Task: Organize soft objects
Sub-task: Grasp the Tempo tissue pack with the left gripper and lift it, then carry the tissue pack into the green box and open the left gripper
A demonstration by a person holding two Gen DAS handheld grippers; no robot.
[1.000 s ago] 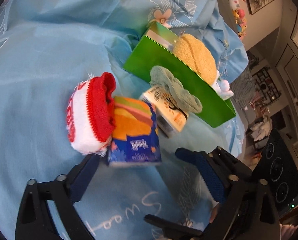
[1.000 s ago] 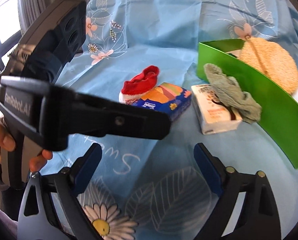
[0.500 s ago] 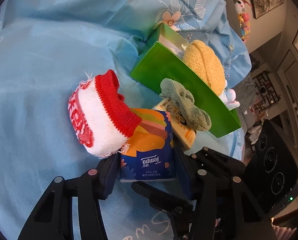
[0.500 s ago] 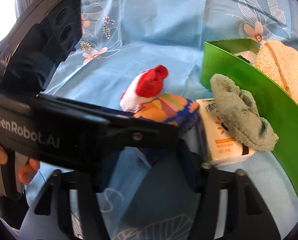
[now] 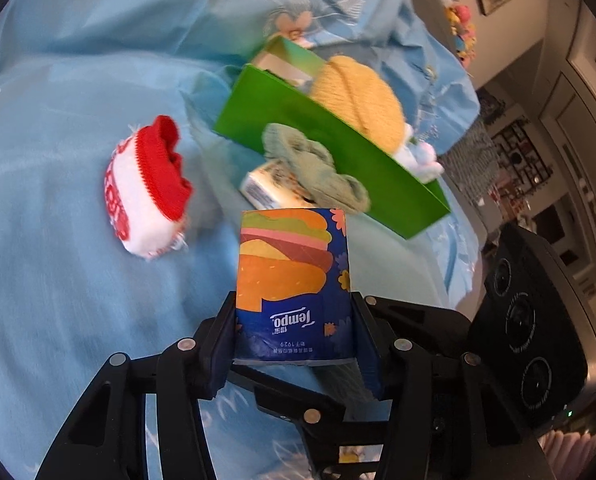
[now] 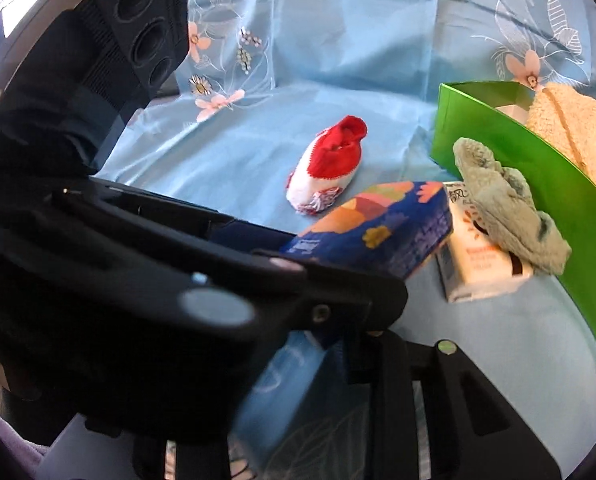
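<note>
My left gripper point(image 5: 294, 340) is shut on a blue tissue pack point(image 5: 294, 272) printed with a burger, and holds it off the sheet. The right wrist view shows that pack point(image 6: 377, 232) sticking out of the left gripper's black body. A red and white sock point(image 5: 146, 188) lies on the sheet to its left. A grey-green sock point(image 5: 317, 168) is draped over a white and orange tissue pack point(image 5: 266, 190) against the green box point(image 5: 337, 152). My right gripper point(image 6: 325, 356) sits under the left one with its jaws closing. Its fingertips are mostly hidden, and I see nothing between them.
A light blue flowered sheet point(image 6: 357, 40) covers the whole surface. The green box holds a yellow plush point(image 5: 357, 100) and a small white and blue toy point(image 5: 417, 156). The sheet's edge drops off at the right, with room furniture beyond.
The left gripper's jaws closed on the blue tissue pack and raised it. The red and white sock, which leaned on the pack, now lies apart. The right gripper's jaws have narrowed.
</note>
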